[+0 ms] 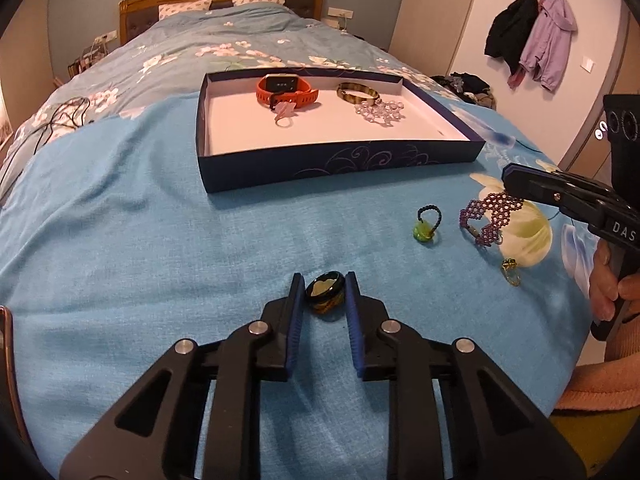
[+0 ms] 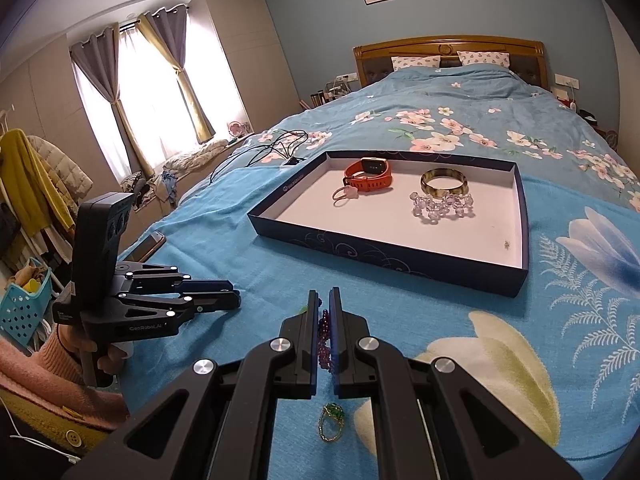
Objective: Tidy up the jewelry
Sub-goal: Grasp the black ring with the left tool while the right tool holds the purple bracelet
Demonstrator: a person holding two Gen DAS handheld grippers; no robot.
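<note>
Left hand-held gripper (image 1: 325, 292) clamped on a dark ring (image 1: 324, 298), low on the bed's blue blanket (image 1: 160, 240). Right hand-held gripper (image 2: 324, 300) squeezed on the purple bead bracelet (image 2: 325, 344), small green ring (image 2: 332, 420) lying just below. "GenRobot.AI" readable only in the right view, "DAS" only in the left. Farther off, box (image 2: 400, 256) holding orange watch (image 2: 370, 176), bangle (image 2: 444, 184), clear beads (image 2: 440, 206).
</note>
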